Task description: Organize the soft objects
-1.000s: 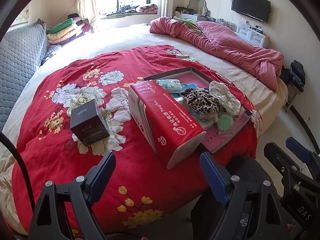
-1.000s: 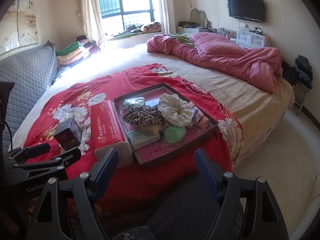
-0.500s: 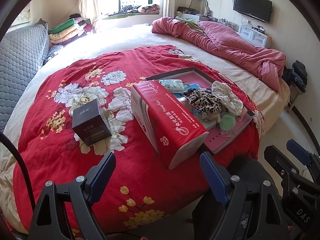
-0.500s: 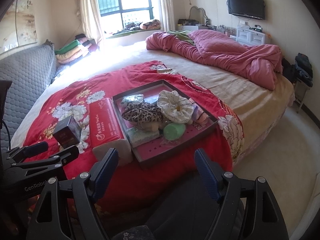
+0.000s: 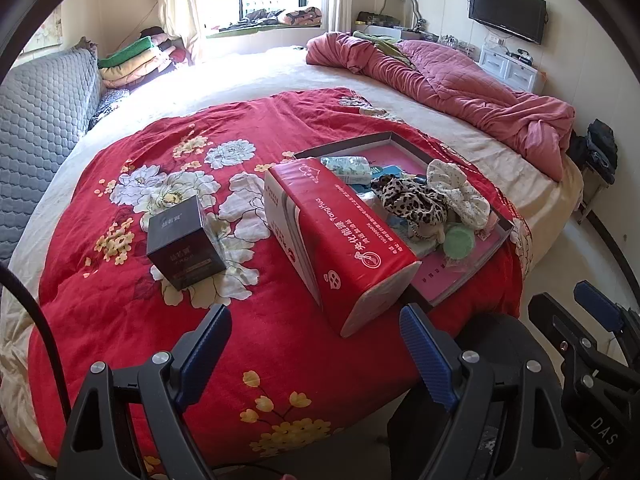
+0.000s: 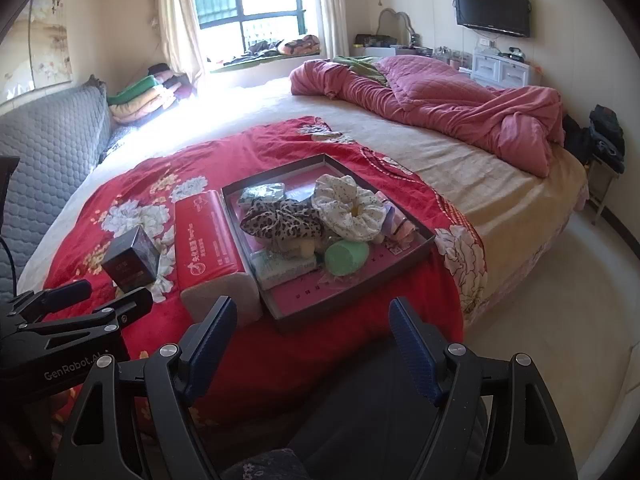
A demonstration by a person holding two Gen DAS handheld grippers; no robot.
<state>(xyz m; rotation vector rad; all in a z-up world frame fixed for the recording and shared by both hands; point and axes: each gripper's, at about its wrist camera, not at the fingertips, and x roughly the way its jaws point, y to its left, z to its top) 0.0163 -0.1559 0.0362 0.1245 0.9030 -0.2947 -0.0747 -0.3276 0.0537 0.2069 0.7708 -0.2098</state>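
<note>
A shallow pink-lined tray (image 6: 424,236) (image 5: 460,276) sits on the red floral blanket (image 5: 132,312) near the bed's front edge. It holds a leopard scrunchie (image 6: 280,220) (image 5: 412,200), a white dotted scrunchie (image 6: 348,208) (image 5: 460,192), a green round sponge (image 6: 346,256) (image 5: 460,242) and small packets. A red tissue pack (image 6: 206,236) (image 5: 344,240) lies left of the tray. A black box (image 6: 132,264) (image 5: 184,240) stands further left. My left gripper (image 5: 316,352) and right gripper (image 6: 312,336) are open and empty, short of the bed's edge.
A crumpled pink quilt (image 6: 460,108) lies at the bed's far right. A grey padded headboard (image 6: 44,140) runs along the left. Folded blankets (image 6: 140,98) are stacked by the window. A TV (image 6: 492,10) and white drawers are on the right wall. Bare floor (image 6: 560,300) lies right.
Both grippers have moved slightly closer to the bed and tray; the objects look a little larger. Nothing on the bed has moved.
</note>
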